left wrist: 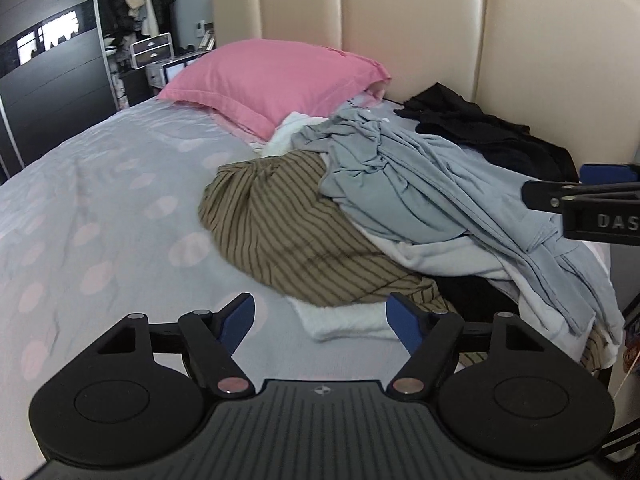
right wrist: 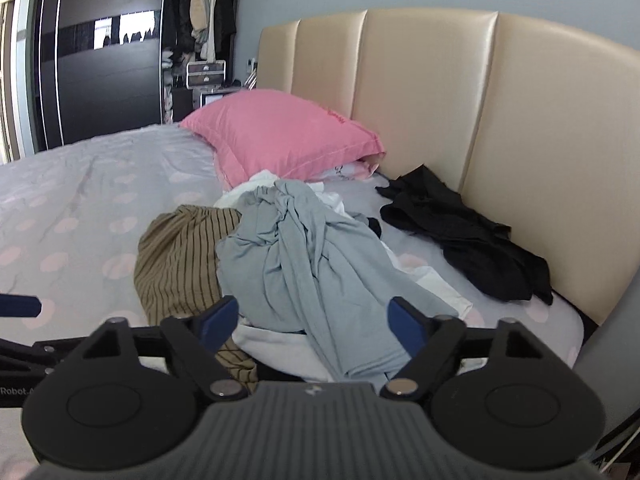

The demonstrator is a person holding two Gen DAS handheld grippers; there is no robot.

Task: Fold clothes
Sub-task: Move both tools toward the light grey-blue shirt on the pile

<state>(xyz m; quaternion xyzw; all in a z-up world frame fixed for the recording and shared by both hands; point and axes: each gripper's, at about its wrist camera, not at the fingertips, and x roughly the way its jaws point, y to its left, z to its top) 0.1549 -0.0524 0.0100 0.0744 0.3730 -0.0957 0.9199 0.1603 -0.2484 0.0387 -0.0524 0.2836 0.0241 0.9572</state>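
Note:
A heap of clothes lies on the bed. A crumpled grey-blue garment (left wrist: pixel 420 184) (right wrist: pixel 304 248) lies on top of an olive striped garment (left wrist: pixel 280 232) (right wrist: pixel 180 256), with white pieces (left wrist: pixel 344 322) (right wrist: pixel 432 284) under them. A black garment (left wrist: pixel 480 128) (right wrist: pixel 460 232) lies apart by the headboard. My left gripper (left wrist: pixel 320 316) is open and empty, just above the near edge of the heap. My right gripper (right wrist: pixel 312 320) is open and empty over the grey-blue garment. The right gripper also shows at the right edge of the left wrist view (left wrist: pixel 592 190).
The bed (left wrist: pixel 100 208) has a pale lilac dotted sheet, a pink pillow (left wrist: pixel 276 80) (right wrist: pixel 280 136) and a cream padded headboard (left wrist: pixel 400 32) (right wrist: pixel 440 100). A dark wardrobe (right wrist: pixel 108 72) and a cluttered side table (left wrist: pixel 160 60) stand at the far left.

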